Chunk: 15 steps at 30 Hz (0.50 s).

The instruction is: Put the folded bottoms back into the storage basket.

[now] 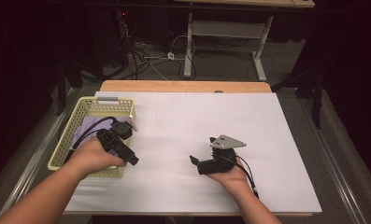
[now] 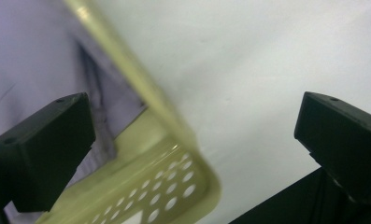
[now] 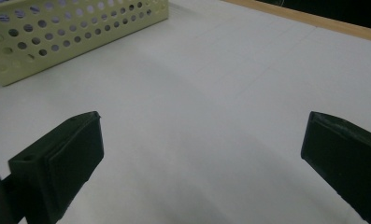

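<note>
A pale yellow perforated basket (image 1: 90, 105) stands at the table's left side with a lavender cloth (image 1: 88, 129) lying in it. My left gripper (image 1: 132, 160) hovers over the basket's near right corner. In the left gripper view it (image 2: 192, 100) is open, its jaws set either side of the basket rim (image 2: 141, 81), with the cloth (image 2: 29, 56) to the left and nothing between them. My right gripper (image 1: 193, 160) rests low over the white table top, right of centre, pointing left. It (image 3: 204, 116) is open and empty, with the basket (image 3: 71, 28) farther off.
White paper (image 1: 211, 121) covers the table, whose wooden edge (image 1: 183, 86) shows at the back. Beyond it, cables and a desk frame (image 1: 190, 42) stand on the floor. Bare white surface (image 3: 220, 70) lies between the basket and my right gripper.
</note>
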Tool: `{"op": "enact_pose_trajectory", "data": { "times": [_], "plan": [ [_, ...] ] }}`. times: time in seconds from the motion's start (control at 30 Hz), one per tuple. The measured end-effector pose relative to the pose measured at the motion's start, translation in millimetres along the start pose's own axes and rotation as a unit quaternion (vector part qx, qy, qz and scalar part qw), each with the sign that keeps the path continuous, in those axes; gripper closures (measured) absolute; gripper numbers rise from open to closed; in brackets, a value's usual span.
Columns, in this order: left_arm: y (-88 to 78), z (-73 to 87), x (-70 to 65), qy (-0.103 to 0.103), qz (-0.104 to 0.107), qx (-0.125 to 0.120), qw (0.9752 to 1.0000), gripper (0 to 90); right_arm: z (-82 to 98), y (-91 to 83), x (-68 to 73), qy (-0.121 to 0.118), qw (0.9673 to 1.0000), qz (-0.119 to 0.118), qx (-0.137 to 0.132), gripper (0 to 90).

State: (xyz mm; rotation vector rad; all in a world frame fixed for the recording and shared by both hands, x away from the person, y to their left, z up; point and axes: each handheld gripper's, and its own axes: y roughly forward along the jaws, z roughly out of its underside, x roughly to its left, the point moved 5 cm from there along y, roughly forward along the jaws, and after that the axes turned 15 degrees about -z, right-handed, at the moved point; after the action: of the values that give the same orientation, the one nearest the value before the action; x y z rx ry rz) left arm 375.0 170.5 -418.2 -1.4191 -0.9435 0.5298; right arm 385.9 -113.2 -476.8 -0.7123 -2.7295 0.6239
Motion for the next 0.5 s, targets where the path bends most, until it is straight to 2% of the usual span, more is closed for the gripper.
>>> {"op": "enact_pose_trajectory", "data": {
  "times": [0.27,0.5],
  "plan": [
    [4.6,-16.6,-18.6,0.017,0.010,-0.013,0.9997,0.0,15.4,-28.9,-8.5,0.013,0.9997,0.019,-0.002,0.2],
    [12.2,-22.9,-28.1,0.027,0.016,-0.018,0.9993,0.0,29.0,-49.8,-14.6,0.020,0.9992,0.036,-0.002,0.2]
  ]
}}
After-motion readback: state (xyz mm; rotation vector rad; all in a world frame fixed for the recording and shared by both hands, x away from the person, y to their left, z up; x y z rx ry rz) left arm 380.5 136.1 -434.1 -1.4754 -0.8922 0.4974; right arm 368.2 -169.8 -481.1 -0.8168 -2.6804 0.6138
